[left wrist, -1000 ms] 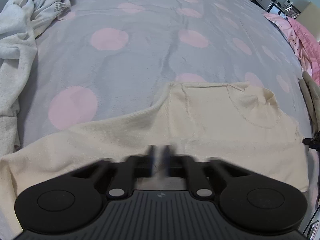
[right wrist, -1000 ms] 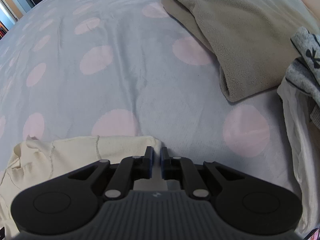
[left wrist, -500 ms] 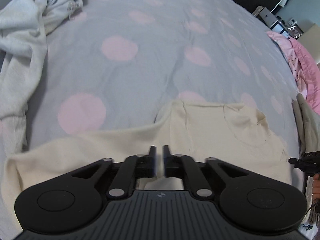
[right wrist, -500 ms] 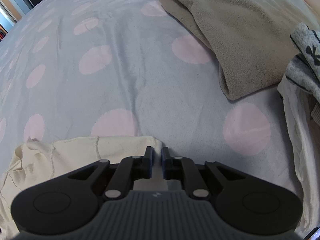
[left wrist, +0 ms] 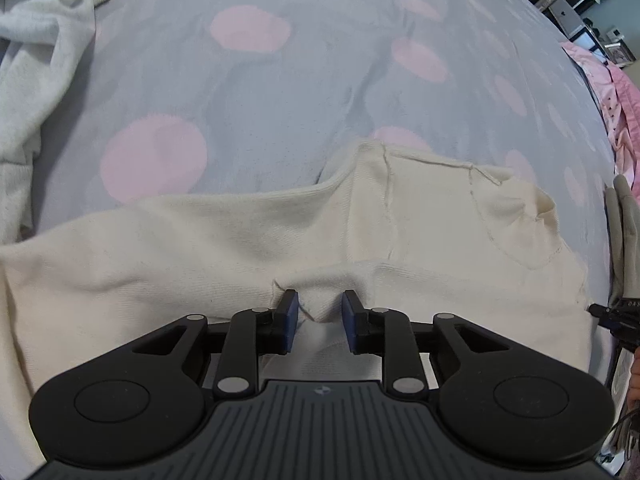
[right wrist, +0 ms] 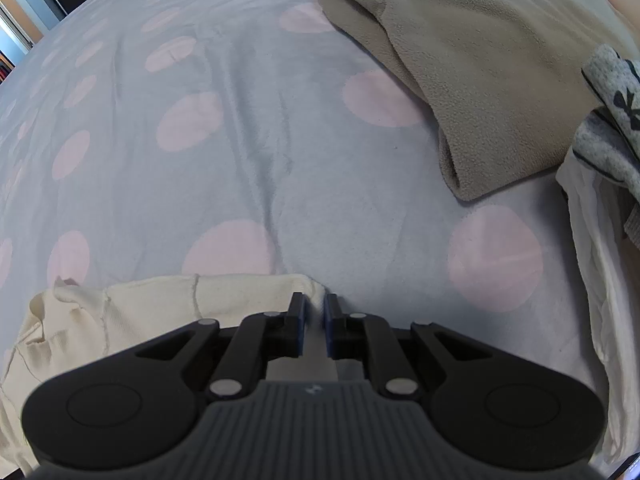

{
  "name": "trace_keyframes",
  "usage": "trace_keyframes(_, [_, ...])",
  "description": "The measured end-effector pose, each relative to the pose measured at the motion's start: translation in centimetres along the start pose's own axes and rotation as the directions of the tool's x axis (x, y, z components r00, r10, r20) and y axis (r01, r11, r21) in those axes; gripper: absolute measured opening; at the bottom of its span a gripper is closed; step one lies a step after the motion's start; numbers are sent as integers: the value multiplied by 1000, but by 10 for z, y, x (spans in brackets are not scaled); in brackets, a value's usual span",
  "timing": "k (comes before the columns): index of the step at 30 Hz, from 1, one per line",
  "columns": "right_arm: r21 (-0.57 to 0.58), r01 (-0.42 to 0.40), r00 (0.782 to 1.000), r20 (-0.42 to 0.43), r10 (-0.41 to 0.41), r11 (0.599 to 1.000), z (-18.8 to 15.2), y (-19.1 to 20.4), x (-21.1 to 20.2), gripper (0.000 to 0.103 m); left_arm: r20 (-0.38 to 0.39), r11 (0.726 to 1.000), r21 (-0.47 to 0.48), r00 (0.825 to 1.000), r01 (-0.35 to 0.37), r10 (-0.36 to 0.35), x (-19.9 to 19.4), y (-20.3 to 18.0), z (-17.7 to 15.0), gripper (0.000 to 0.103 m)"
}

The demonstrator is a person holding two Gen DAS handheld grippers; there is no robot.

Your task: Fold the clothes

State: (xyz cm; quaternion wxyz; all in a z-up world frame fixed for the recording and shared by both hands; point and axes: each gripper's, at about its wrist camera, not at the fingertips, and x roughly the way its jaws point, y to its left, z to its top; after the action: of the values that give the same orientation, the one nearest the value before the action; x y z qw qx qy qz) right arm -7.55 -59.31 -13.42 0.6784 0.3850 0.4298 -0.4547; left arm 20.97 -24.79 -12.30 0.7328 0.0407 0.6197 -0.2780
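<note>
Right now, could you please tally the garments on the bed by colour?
Cream: 1, the cream top
White: 2, the crumpled white garment and the white cloth
Taupe: 1, the folded fleece
Grey patterned: 1, the knit
Pink: 1, the pink garment
Total: 6

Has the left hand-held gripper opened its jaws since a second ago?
Yes. The left hand-held gripper has just been opening: its blue pads, nearly together before, now stand apart astride a raised fold of the cream knit garment without pressing it.
</note>
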Motion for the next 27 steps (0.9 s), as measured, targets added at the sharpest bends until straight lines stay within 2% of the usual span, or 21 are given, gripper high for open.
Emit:
trace_keyframes(3, [3,2,1000,1,-2,1000,-1,1,-1,13,25,1000,19,1000,-12,12,-2,-2,0,2])
trace_keyframes(5, [9,4,1000,2,-4,1000,-2,1,-1,13,64,1000,23,998,-14,12,-9,-2,1,0])
trace_keyframes(8, [10,3,1000,3,-3,1000,-2,-1,-2,12,127,1000,12,992,-7,5,-23,2,7,0])
trace_keyframes(12, [23,4,1000,8,-4,1000,-1,-3,4,10,163,1000,-23,986,21,-17,-33,11,18,1])
trace_keyframes(16, [32,17,999,37,-18,999,1,-9,-1,10,174,998,-8,983,-57,57,-33,12,19,1])
trace_keyframes(19, [32,36,998,58,-38,999,3,-14,-7,13,184,998,-9,981,-67,67,-35,12,18,4])
trace_keyframes(22, [48,7,999,45,-9,999,4,-22,-13,13,195,998,29,979,-61,54,-40,5,13,12])
trace_keyframes(24, [33,-19,1000,25,18,999,1,-23,-16,14,181,996,79,983,-45,30,-42,-4,7,14])
trace_keyframes(27, [-23,-37,999,1,37,999,-10,-27,-23,20,167,987,152,986,-47,21,-41,-20,-4,17])
